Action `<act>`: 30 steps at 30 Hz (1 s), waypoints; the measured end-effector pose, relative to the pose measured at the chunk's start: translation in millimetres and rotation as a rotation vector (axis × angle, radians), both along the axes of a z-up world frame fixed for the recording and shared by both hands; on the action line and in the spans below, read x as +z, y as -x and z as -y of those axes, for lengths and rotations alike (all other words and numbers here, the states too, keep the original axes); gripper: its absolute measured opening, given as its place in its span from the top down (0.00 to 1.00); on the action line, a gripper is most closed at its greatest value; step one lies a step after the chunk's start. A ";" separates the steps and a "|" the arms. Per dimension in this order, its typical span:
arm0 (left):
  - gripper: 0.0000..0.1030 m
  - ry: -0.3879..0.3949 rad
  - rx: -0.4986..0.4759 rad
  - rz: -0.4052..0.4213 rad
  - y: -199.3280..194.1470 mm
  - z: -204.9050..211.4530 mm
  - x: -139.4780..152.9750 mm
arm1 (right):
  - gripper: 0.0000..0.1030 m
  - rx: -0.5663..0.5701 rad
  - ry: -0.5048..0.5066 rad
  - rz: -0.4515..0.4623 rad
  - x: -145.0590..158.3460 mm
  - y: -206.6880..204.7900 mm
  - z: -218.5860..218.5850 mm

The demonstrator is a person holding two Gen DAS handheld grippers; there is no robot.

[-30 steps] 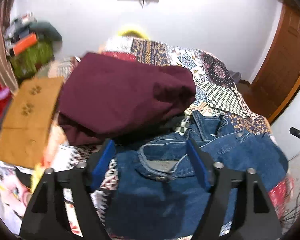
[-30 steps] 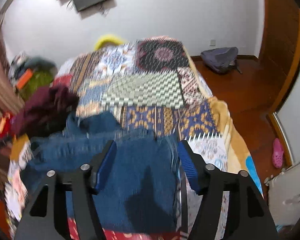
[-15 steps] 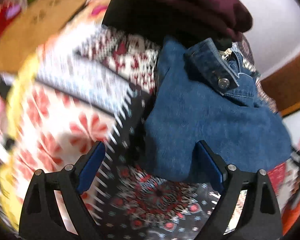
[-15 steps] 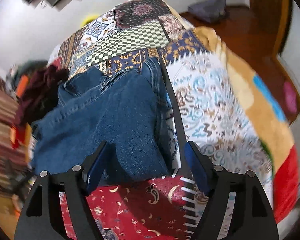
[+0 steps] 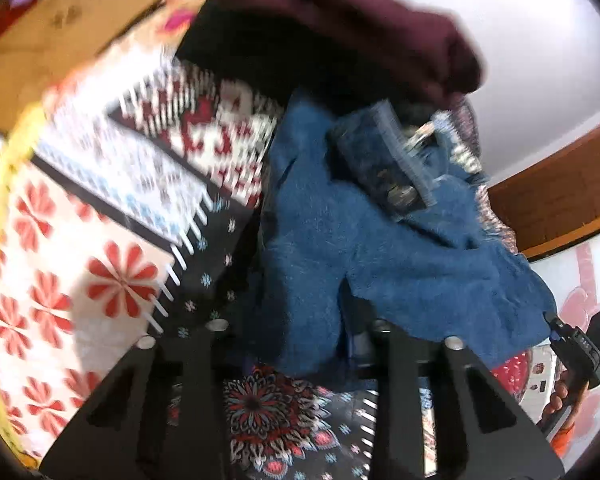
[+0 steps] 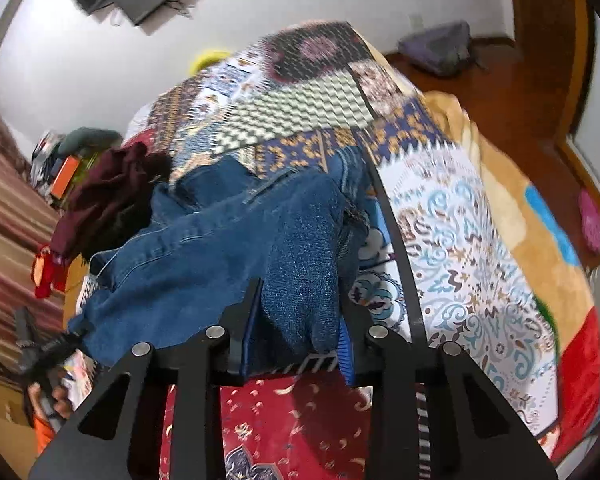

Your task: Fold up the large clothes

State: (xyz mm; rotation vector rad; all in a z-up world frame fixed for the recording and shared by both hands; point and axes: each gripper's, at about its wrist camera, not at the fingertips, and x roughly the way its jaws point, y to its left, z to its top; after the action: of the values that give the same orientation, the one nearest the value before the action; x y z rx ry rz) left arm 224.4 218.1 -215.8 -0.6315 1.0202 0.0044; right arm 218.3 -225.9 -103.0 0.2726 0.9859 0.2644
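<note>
Blue jeans lie on a patchwork bedspread, the buttoned waistband toward the far side. My left gripper is closing, and a near corner of the denim is pinched between its jaws; the cloth hides the pads. In the right wrist view the jeans bunch up toward my right gripper. It is closing too, and its blue pads squeeze a fold of denim. A maroon garment is heaped just beyond the jeans.
A brown cardboard sheet lies at the bed's far left. A hand on a black handle shows at the right edge. Beside the bedspread are a wooden floor, a grey bag and a pink slipper.
Both grippers came down onto the near edge of the jeans and their wide jaws drew in on the denim. The cloth now bunches up between each pair of fingers.
</note>
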 end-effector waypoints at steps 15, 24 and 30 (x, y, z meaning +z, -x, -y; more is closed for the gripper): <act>0.61 -0.193 -0.137 -0.029 58.6 9.3 4.1 | 0.68 0.006 0.072 0.009 -13.0 61.9 26.9; 0.50 -0.327 -0.060 0.014 51.2 -10.6 33.1 | 0.63 -0.050 0.189 0.112 30.8 54.3 27.1; 0.49 -0.329 -0.150 0.054 11.7 6.6 46.0 | 0.49 0.036 0.214 0.164 40.7 27.4 -9.8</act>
State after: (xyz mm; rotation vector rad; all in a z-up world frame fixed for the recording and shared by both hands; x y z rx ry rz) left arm 212.7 211.5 -169.8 -0.2531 0.9856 0.0229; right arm 190.9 -216.1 -62.3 0.0369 0.8495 0.2080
